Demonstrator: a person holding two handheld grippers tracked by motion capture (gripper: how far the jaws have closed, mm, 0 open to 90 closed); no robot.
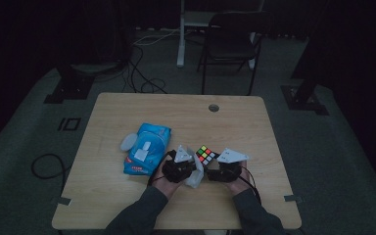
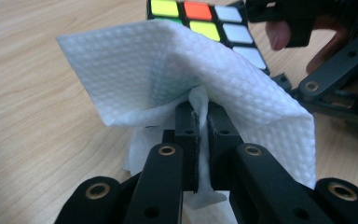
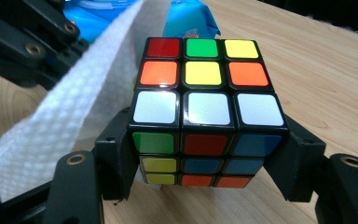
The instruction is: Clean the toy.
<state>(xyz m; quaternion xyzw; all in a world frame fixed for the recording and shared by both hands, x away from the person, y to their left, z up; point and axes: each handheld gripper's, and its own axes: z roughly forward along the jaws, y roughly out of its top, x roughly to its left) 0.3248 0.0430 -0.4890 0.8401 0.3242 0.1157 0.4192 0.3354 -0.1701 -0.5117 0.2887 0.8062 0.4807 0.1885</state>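
you're working at a pale wood-grain table (image 1: 127, 205) with a round cable hole (image 1: 213, 107) near its far edge, in a very dim room. beyond the table stand a dark chair (image 1: 230, 41) and a white post (image 1: 180, 34), with cables (image 1: 142, 78) looped over the grey floor (image 1: 333, 161).

your left gripper (image 2: 199, 122) has its jaws pressed together on a white dimpled wipe (image 2: 168, 70), pinching a fold of it; the sheet fans out above the jaws and lies against the side of the puzzle cube (image 3: 204, 114). your right gripper (image 3: 205, 163) clamps the cube from both sides, its white row facing the camera, held just above the tabletop near your edge.

to the left of your hands lies a blue wipes pack (image 1: 147, 147) flat on the table, with a small pale lid-like piece (image 1: 127, 142) touching its left side.
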